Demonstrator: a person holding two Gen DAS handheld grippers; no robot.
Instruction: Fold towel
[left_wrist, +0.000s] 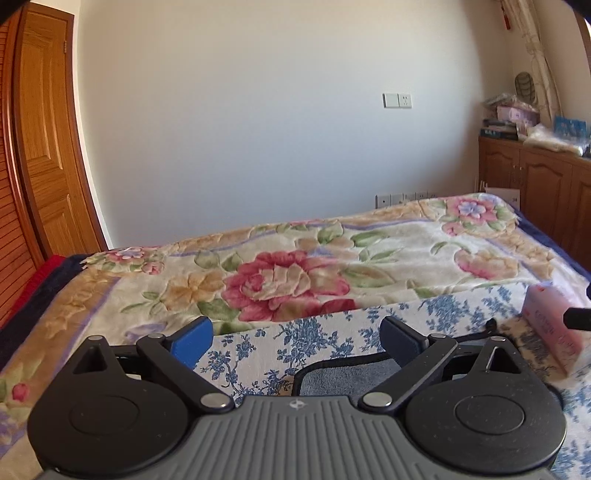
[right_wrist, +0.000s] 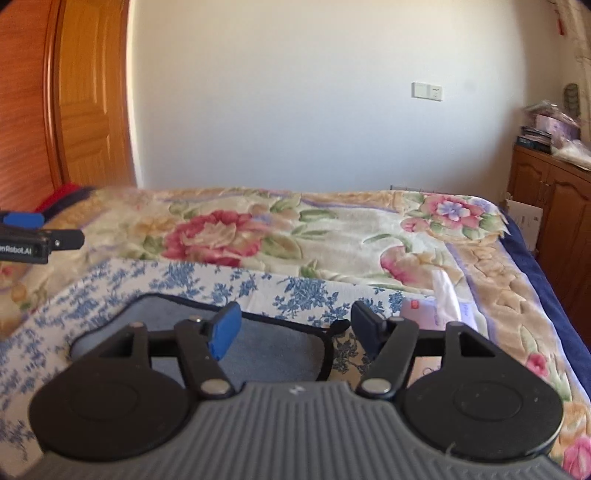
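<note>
Towel (right_wrist: 240, 343), grey-blue with dark trim, lies flat on the blue-flowered cloth (right_wrist: 177, 280) on the bed (right_wrist: 332, 236); left claw (left_wrist: 295, 338) and right claw (right_wrist: 291, 328) both hang open and empty above it, probably lining up a fold.

A home bedroom: a bed (left_wrist: 369, 240) under a flowered blanket (left_wrist: 295, 273), a panelled wooden door (left_wrist: 48, 147) to the bed's left, a cluttered wooden cupboard (left_wrist: 535, 177) to its right, wall sockets (left_wrist: 397, 100) behind.

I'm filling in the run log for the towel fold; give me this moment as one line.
left hand-held gripper: open, empty | right hand-held gripper: open, empty | towel: grey-blue, lying on blue-flowered cloth, untouched
</note>
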